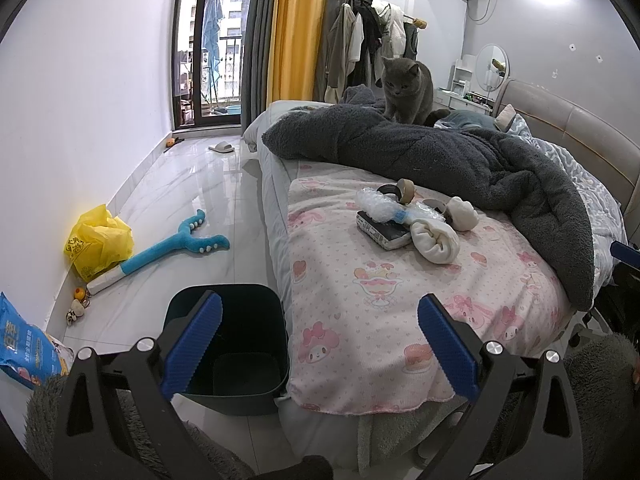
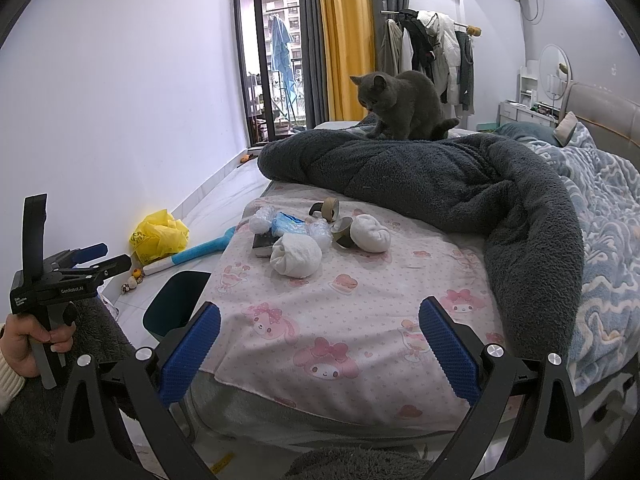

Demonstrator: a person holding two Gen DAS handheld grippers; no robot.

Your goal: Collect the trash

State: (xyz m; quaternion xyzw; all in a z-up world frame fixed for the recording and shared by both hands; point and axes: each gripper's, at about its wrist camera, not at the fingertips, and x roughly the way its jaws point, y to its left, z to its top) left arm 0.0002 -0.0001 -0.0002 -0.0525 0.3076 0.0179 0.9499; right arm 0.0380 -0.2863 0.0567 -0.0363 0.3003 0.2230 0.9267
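L gripper (image 1: 320,344) spread wide, nothing between its blue pads; it hangs over the gap between bin and bed. R gripper (image 2: 320,348) likewise released, empty, over the near end of the bed. In the R wrist view the L gripper shows again at 9 o'clock, held by a hand (image 2: 24,344) w/ a cream sleeve cuff.

Dark bin (image 1: 240,344) stands on the floor at 6–7 o'clock in the L view, touching or just beside the bed's side; looks empty inside as far as can be seen.

Trash pile sits on the pink cartoon-print sheet (image 1: 360,300), mid-bed, approx. 1 o'clock from the L gripper:
- bubble wrap (image 1: 378,204) lying across a small dark box (image 1: 384,232), w/ a blue wrapper (image 2: 288,224) beside it
- white rolled cloth (image 1: 434,242) touching the box at its 3 o'clock side
- second white bundle (image 1: 464,214) just beyond, at 2 o'clock
- brown tape roll (image 1: 406,191) tilted on edge at 12 o'clock of the pile; another tape core (image 2: 344,232) near the second bundle

Dark grey fleece blanket (image 1: 440,156) heaped behind the pile, curving down the bed's right side. Grey cat (image 1: 408,88) stands on it at 12 o'clock, head lowered.

Floor, 9 o'clock in the L view: crumpled yellow plastic bag (image 1: 98,242) against the wall, blue plush toy (image 1: 172,244) just beside it, a few small toys (image 1: 78,304) near the wall, blue printed bag (image 1: 28,344) at the frame edge. White slipper (image 1: 221,147) far off near the balcony door.
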